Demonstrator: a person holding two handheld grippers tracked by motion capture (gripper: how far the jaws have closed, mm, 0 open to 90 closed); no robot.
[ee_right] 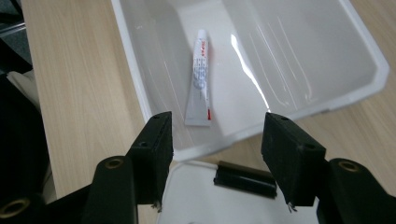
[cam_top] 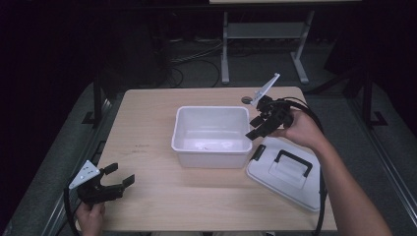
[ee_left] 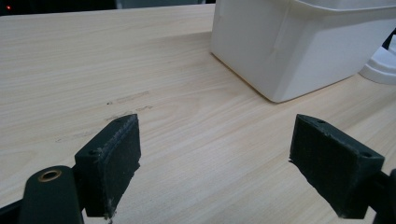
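A white plastic bin [cam_top: 211, 109] stands open in the middle of the wooden table. Inside it a small white tube [ee_right: 200, 79] lies flat on the bottom. The bin's white lid [cam_top: 287, 172], with a black handle, lies on the table to the bin's right. My right gripper [cam_top: 255, 128] hangs open above the bin's right rim with nothing between its fingers. Through its own camera the right gripper [ee_right: 217, 140] looks down on the tube and the lid's black latch [ee_right: 245, 179]. My left gripper [cam_top: 121, 173] stands open near the table's front left corner, and from there the left gripper [ee_left: 215, 140] faces the bin's wall [ee_left: 289, 42].
A small round grommet [cam_top: 246, 100] sits in the tabletop behind the bin. Bare wood [cam_top: 142, 123] spreads left of the bin. Beyond the table's far edge stand metal desk legs [cam_top: 225, 44] and cables on a dark floor.
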